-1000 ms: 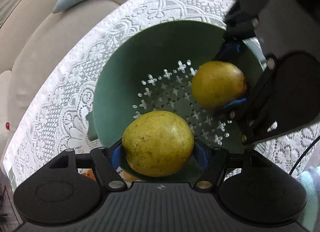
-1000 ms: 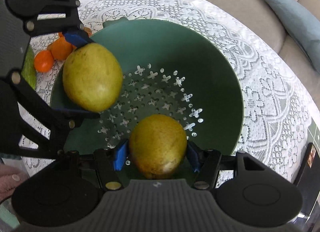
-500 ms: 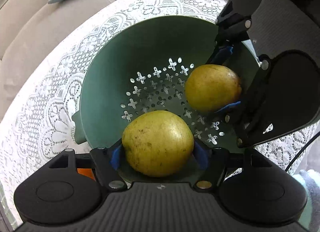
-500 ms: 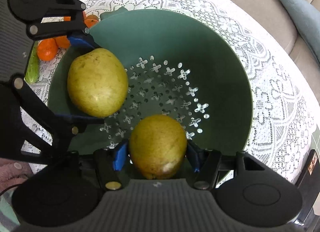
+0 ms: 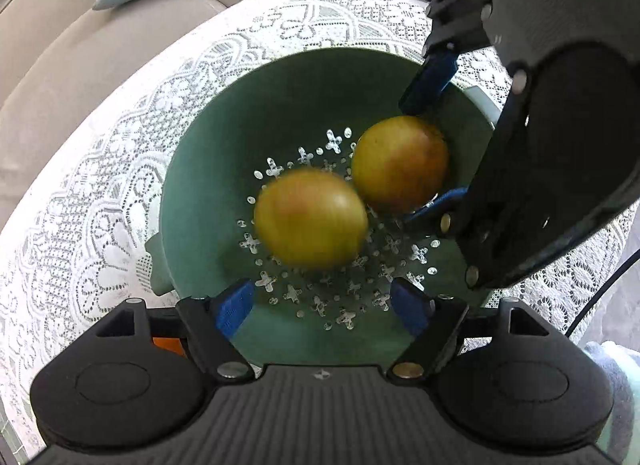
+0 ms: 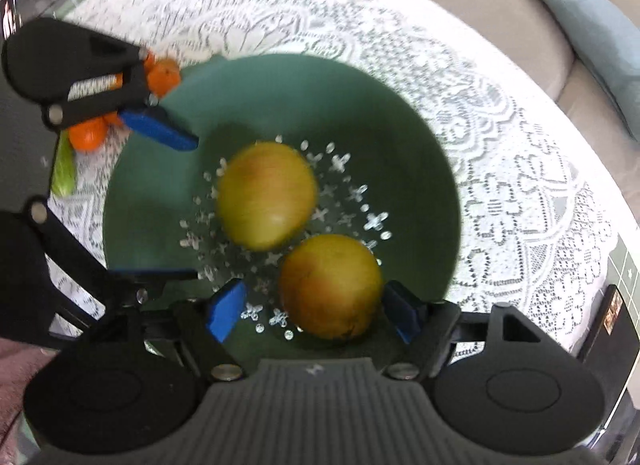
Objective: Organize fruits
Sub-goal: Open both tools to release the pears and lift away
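Lace-covered bench (image 5: 100,193) fills both views, green colander (image 5: 208,169) at frame centre. Left tool (image 5: 324,311) at bottom centre, jaws just opened wide with nothing between; its blurred pear (image 5: 311,217) sits mid-colander. Right tool (image 6: 316,315), jaws just widening, pads clear of second pear (image 6: 330,285) lying between them; oranges (image 6: 162,73) upper left.

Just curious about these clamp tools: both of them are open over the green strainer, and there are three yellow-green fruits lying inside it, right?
Not quite: only two fruits are inside, as the left wrist view shows. The rest holds: the left gripper and right gripper are both open over the green strainer.
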Available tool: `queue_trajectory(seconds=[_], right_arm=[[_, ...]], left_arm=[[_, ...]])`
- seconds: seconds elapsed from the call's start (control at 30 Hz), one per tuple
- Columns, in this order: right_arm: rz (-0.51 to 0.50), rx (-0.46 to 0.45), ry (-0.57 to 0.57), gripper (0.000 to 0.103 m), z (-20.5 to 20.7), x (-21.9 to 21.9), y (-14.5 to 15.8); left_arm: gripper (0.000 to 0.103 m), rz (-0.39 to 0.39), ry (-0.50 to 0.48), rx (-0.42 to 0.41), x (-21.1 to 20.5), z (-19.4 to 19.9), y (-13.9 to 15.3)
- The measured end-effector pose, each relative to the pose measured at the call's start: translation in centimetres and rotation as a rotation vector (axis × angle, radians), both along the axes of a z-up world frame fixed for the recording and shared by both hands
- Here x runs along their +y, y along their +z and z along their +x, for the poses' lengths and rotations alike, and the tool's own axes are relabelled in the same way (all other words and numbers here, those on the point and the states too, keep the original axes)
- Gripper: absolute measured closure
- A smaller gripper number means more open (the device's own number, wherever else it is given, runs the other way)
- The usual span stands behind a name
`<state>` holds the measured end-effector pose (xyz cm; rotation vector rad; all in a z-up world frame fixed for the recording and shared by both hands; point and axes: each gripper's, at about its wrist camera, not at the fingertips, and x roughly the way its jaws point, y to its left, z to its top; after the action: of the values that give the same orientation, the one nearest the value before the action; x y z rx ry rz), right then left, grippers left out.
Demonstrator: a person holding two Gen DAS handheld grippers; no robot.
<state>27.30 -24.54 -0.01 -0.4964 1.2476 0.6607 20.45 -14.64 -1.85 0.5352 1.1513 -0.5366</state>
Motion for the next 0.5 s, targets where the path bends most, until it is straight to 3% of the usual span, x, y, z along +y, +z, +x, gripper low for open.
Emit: queue_trajectory(seconds=[0.27, 0.5], right_arm=[[0.022, -0.042, -0.03, 0.029, -0.5, -0.6, 1.1], [0.047, -0.146, -0.145, 0.025, -1.6, -0.8, 2.4]], left_arm=[[0.012, -0.021, 0.029, -0.034, 0.5, -1.1, 2.0], [0.012, -0.059, 0.045, -0.128, 2.0, -3.1, 4.9]])
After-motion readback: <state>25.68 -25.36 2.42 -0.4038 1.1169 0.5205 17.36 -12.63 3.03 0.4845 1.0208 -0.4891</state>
